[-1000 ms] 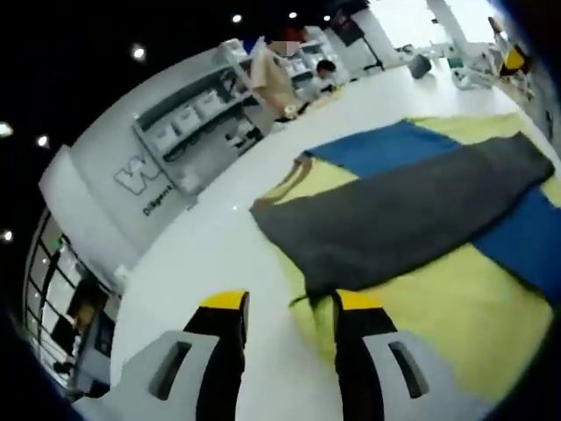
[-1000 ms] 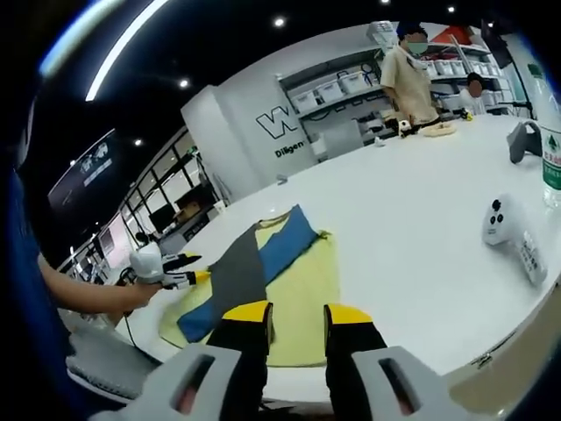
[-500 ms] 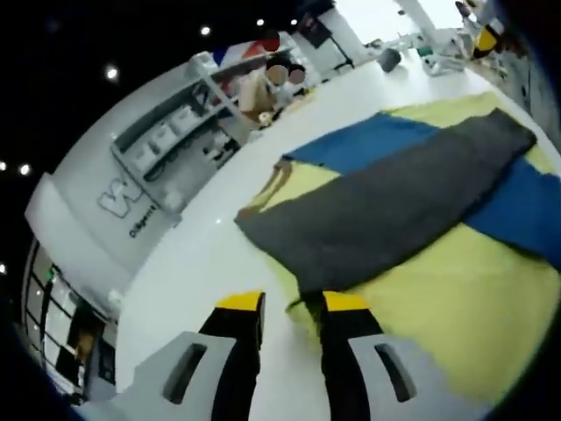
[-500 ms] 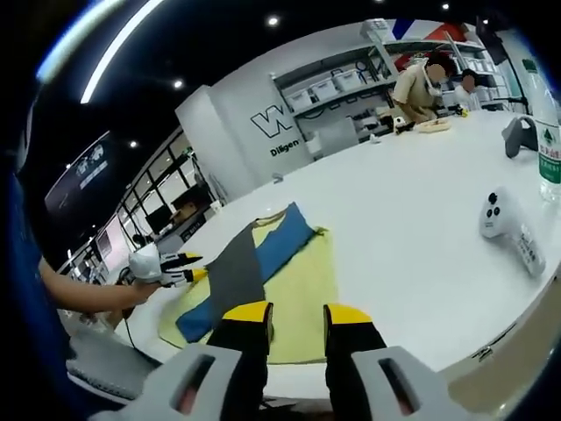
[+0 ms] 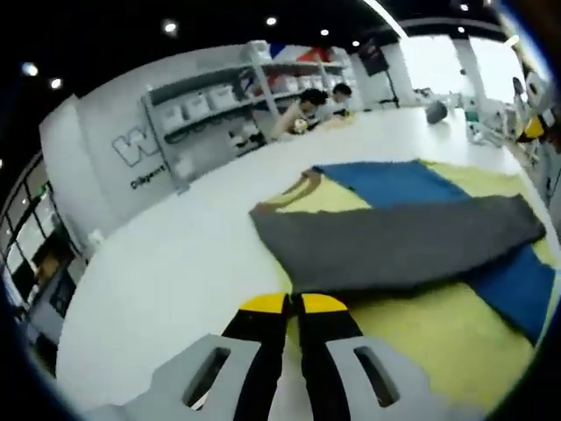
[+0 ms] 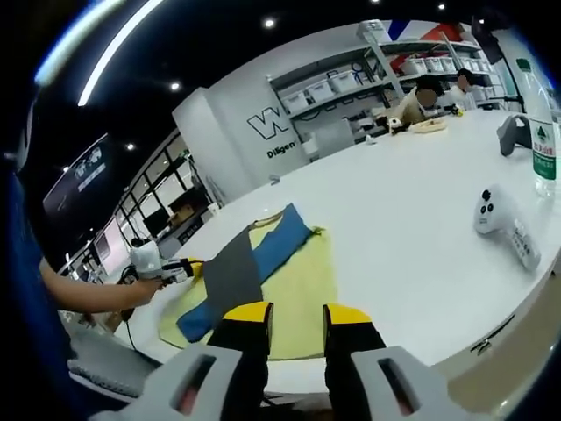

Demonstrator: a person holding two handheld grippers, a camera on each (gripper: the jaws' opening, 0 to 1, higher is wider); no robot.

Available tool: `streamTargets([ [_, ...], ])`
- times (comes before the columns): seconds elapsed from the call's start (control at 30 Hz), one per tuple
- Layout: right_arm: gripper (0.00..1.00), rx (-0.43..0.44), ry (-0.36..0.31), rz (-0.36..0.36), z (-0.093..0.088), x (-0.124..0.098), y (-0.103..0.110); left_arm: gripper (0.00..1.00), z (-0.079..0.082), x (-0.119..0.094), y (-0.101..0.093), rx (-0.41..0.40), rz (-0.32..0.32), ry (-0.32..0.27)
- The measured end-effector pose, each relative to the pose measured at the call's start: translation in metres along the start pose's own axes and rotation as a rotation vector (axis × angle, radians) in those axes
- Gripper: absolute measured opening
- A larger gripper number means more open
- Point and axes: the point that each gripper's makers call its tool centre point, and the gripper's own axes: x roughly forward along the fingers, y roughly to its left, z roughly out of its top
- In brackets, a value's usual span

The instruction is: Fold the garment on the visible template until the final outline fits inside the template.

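Observation:
A dark grey garment (image 5: 394, 250) lies folded into a long strip across a yellow template mat (image 5: 438, 329) with a blue diagonal band (image 5: 394, 180). My left gripper (image 5: 294, 303) sits at the strip's near end, its jaws pressed together on the cloth edge. In the right gripper view the same garment (image 6: 232, 272) crosses the mat (image 6: 307, 289), and the left gripper (image 6: 180, 267) touches its left end, held by a person's hand (image 6: 131, 289). My right gripper (image 6: 294, 311) hovers open above the table's near side, with nothing between its fingers.
The white table (image 6: 403, 210) carries a white controller (image 6: 495, 219), a plastic bottle (image 6: 543, 145) and a grey object (image 6: 511, 136) at the right. People (image 6: 427, 96) work at the far end in front of shelves (image 5: 219, 105). The table edge (image 6: 491, 338) runs close at lower right.
My left jaws have closed from open onto the garment's near edge, and that view has rolled level. The right gripper has stayed open and nearly still.

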Motion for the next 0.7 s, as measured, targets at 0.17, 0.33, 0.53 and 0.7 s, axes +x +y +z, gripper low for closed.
streamTargets([
  [0.17, 0.19, 0.001, 0.001, 0.003, -0.001, 0.0, 0.001, 0.07, -0.007, -0.001, 0.009, -0.167, 0.032, 0.006],
  [0.33, 0.19, 0.001, -0.006, 0.001, -0.001, -0.001, 0.001, 0.07, -0.016, -0.002, 0.017, -0.197, 0.062, 0.029],
  [0.53, 0.2, 0.009, -0.016, -0.009, -0.001, -0.003, -0.001, 0.08, -0.026, -0.003, 0.02, -0.164, 0.072, 0.068],
  [0.7, 0.2, 0.009, -0.023, -0.008, -0.002, -0.003, -0.002, 0.09, -0.029, -0.018, 0.022, -0.12, 0.082, 0.086],
])
